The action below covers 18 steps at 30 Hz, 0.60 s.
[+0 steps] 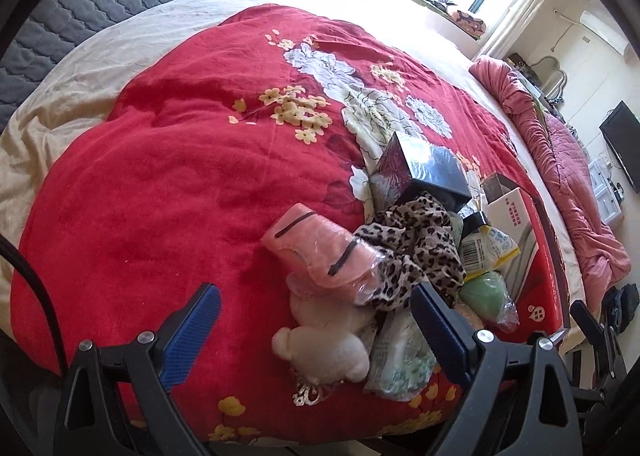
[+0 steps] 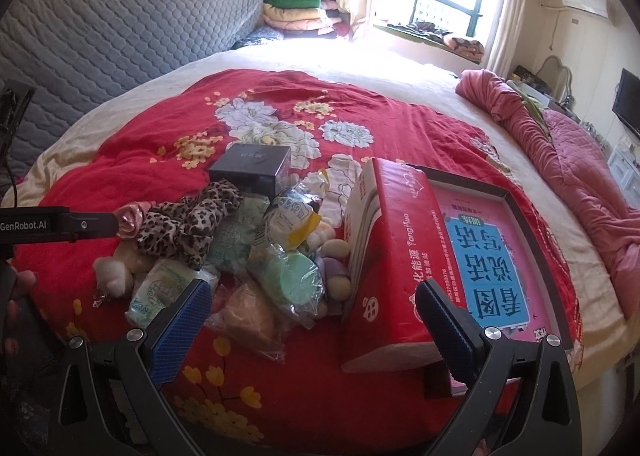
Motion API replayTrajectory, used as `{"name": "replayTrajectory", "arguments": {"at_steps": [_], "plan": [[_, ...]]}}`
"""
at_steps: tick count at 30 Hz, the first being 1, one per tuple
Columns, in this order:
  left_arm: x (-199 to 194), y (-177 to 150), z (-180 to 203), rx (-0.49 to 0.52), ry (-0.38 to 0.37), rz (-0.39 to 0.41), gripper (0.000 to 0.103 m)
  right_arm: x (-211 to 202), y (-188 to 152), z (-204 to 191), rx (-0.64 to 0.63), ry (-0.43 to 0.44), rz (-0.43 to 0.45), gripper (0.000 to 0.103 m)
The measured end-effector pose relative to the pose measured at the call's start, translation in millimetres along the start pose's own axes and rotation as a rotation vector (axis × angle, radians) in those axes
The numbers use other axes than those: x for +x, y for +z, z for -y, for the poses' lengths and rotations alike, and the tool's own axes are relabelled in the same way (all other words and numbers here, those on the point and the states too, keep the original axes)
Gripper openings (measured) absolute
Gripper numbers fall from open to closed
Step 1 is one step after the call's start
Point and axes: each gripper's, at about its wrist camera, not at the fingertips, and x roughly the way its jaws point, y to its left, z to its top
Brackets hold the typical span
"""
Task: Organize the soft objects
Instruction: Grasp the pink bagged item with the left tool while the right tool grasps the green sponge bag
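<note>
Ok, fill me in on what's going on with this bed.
A person holds a two-finger gripper in each hand over a red floral blanket. Both the left gripper and the right gripper are open and hold nothing. A jumbled pile lies ahead of them: a leopard-print cloth, a white plush toy, a pink item in clear wrap, small packets and a black box. A red carton stands to the right. Nothing looks sorted yet.

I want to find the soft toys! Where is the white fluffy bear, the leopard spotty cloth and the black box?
white fluffy bear (image 1: 320, 352), left wrist view, on its body.
leopard spotty cloth (image 2: 188, 224), right wrist view, on its bunched middle.
black box (image 2: 250, 166), right wrist view, on its front side.
</note>
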Motion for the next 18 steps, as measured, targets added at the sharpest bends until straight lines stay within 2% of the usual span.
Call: {"name": "replayTrajectory", "arguments": {"at_steps": [5,11,13,18], "plan": [[18,12,3,-0.025,-0.035,-0.034,0.086,7,3,-4,-0.046,-0.031,0.006,0.102],[31,18,-4,-0.056,-0.085,-0.062,0.072,19,6,-14,-0.135,-0.055,-0.004,0.101],[35,17,-7,-0.063,-0.112,-0.072,0.063,26,7,-18,-0.158,-0.056,-0.019,0.098],[38,16,-13,-0.073,-0.140,-0.081,0.062,44,11,-24,-0.192,-0.059,-0.057,0.093]]}}
